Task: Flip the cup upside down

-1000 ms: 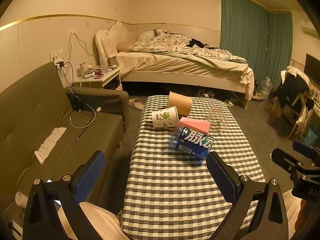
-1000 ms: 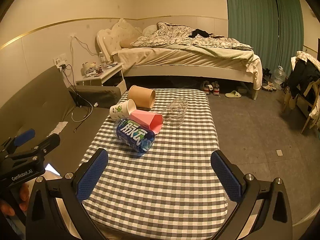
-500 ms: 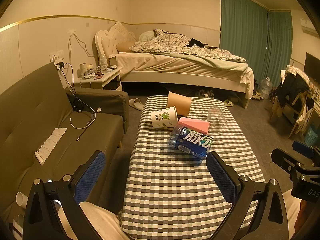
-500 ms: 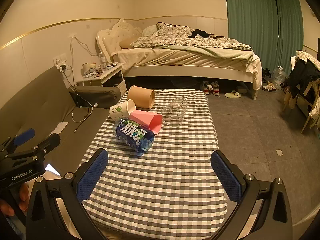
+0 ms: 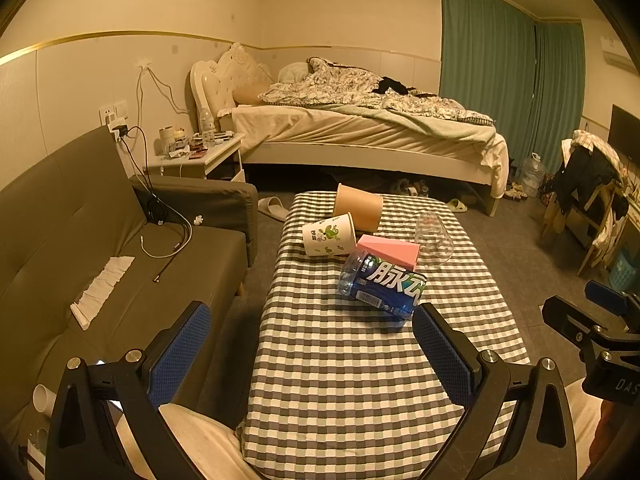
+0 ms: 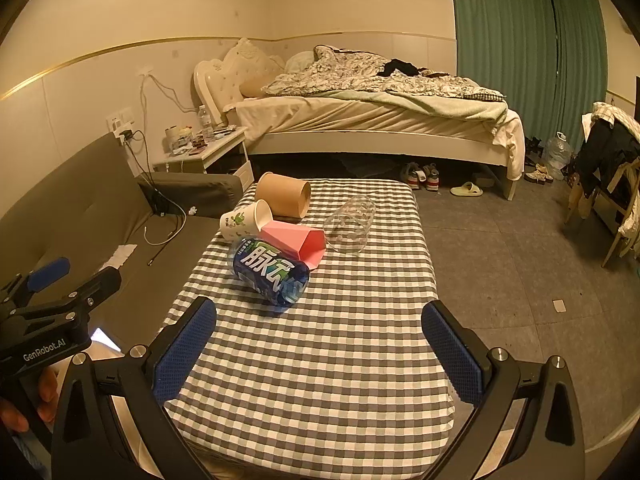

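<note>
Both grippers — left gripper (image 5: pixel 311 354), right gripper (image 6: pixel 319 350) — gape wide, empty. Risk: clear plastic cup (image 6: pixel 349 224) lies sideways touching pink paper carton (image 6: pixel 298 242); a nudge could roll it off the checked table (image 6: pixel 320 380).

Checked woven cloth is covering the desk (image 5: pixel 360 380), looking matt and soft. Brown cup (image 5: pixel 358 211) and printed white cup (image 5: pixel 329 235) are showing dull paper; clear cup (image 6: pixel 350 224) and blue-labelled bottle (image 6: pixel 269 276) are gleaming as glossy plastic. Fingers (image 6: pixel 182 350) are wearing rough, dimpled blue pads on smooth black frames.
</note>
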Motion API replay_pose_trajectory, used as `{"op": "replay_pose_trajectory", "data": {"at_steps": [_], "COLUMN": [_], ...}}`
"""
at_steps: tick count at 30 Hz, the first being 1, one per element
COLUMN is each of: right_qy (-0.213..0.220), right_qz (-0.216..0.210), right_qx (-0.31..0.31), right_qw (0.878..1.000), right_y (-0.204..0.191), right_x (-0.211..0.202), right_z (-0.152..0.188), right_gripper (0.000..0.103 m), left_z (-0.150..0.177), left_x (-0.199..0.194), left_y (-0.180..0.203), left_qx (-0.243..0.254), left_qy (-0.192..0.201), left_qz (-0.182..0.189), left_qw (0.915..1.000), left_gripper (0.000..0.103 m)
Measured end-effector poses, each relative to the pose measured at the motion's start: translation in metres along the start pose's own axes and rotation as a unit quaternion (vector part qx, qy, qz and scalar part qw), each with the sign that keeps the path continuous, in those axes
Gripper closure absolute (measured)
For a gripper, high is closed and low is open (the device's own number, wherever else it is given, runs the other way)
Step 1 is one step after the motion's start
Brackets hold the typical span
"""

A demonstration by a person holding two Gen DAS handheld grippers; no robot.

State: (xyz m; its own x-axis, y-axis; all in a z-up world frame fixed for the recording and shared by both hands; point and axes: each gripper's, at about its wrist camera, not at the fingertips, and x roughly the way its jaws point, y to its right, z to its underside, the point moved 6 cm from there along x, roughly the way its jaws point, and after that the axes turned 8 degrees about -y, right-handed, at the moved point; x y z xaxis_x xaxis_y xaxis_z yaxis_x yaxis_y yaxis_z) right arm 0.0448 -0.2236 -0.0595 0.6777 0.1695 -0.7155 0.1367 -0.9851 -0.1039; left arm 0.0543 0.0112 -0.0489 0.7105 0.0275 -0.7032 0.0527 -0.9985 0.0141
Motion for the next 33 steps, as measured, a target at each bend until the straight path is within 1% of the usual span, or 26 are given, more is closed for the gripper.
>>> {"op": "replay_pose_trajectory", "data": {"at_steps": [27, 30, 33], "right_qy": [-0.004, -0.005, -0.007], "right_qz": [-0.002, -0.005, -0.013], "right_qx": [-0.006, -0.012, -0.028], "right_qw": [1.0, 1.0, 0.999], "right_y": [-0.003, -0.004, -0.008], "right_x": [0.004, 0.007, 0.013], "right_z": [-0.001, -0.004, -0.018], "right_gripper": [0.0, 0.0, 0.0], "left_z": [0.003, 0.004, -0.003], "left_x": [0.002, 0.007, 0.017], "left_y": [-0.001, -0.003, -0.007], "left_qx": [-0.001, -0.008, -0.017], "left_qy": [-0.003, -0.008, -0.017], "left_qz": [-0.002, -0.004, -0.01], "left_qw": [1.0, 0.9999, 0.9997], "left_gripper": [0.0, 0.0, 0.0]}}
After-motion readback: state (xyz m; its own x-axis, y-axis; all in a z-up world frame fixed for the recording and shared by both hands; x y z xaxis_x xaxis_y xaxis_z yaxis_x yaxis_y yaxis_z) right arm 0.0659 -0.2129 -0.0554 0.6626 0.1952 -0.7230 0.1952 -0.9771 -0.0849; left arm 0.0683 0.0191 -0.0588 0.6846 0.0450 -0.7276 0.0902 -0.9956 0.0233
